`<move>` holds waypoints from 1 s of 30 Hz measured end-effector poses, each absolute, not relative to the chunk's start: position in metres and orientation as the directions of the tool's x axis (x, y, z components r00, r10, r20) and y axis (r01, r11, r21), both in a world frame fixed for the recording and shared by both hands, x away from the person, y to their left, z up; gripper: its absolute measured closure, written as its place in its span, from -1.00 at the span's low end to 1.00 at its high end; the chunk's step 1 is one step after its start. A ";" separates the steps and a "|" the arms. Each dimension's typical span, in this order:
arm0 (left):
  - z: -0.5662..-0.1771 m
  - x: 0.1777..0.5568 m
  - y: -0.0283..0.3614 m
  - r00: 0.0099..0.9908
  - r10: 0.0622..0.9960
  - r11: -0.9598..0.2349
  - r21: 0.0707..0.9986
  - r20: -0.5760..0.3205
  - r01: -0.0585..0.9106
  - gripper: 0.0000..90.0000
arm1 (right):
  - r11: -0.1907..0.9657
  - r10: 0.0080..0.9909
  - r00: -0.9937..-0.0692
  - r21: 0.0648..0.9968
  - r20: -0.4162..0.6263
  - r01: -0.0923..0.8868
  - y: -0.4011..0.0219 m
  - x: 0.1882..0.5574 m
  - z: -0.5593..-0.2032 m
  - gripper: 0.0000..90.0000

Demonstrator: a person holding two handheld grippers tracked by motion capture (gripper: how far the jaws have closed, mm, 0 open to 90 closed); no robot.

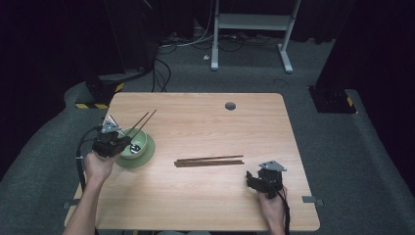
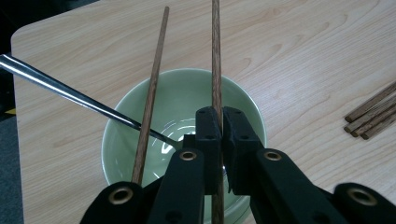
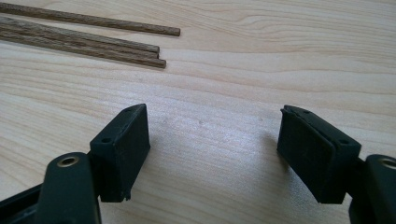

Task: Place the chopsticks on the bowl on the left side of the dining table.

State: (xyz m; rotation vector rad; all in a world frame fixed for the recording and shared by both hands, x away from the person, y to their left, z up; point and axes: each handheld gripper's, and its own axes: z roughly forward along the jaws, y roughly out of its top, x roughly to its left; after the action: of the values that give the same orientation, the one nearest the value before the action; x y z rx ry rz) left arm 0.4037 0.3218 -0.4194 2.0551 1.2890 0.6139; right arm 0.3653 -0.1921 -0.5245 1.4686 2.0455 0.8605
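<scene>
A pale green bowl [image 1: 147,152] sits at the table's left, and its inside wall [image 2: 187,93] shows in the left gripper view. My left gripper [image 1: 122,142] hangs over the bowl, jaws [image 2: 222,116] shut on one brown wooden chopstick [image 2: 215,65] that points away from me. A second chopstick [image 2: 152,93] leans loose in the bowl beside it. A metal spoon [image 2: 70,93] rests there too, its handle over the left rim. More chopsticks [image 1: 210,160] lie at the table's middle. My right gripper [image 1: 259,180] stands open just short of their ends [image 3: 93,44], with nothing between its fingers.
The wooden table [image 1: 205,122] has a round grey cable hole [image 1: 230,105] near its far edge. Bare wood lies between the bowl and the loose chopsticks and along the front. Beyond the table, a white frame [image 1: 252,22] and cables stand on the grey floor.
</scene>
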 end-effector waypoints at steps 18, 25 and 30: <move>-0.426 0.405 0.325 0.399 0.913 -0.336 0.704 0.082 0.626 0.89 | 0.228 0.950 -0.312 0.724 -0.019 0.651 -0.192 0.365 -0.524 -0.45; -0.428 0.407 0.324 0.395 0.913 -0.351 0.694 0.104 0.628 0.89 | 0.228 0.950 -0.312 0.724 -0.019 0.651 -0.192 0.365 -0.524 -0.45; -0.431 0.410 0.325 0.391 0.913 -0.362 0.681 0.120 0.637 0.89 | 0.228 0.950 -0.312 0.724 -0.019 0.651 -0.192 0.365 -0.524 -0.45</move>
State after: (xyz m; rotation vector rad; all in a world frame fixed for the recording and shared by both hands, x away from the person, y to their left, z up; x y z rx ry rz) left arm 0.4102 0.3251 -0.4306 2.1132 1.3225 0.6704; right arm 0.3653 -0.1921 -0.5245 1.4682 2.0457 0.8604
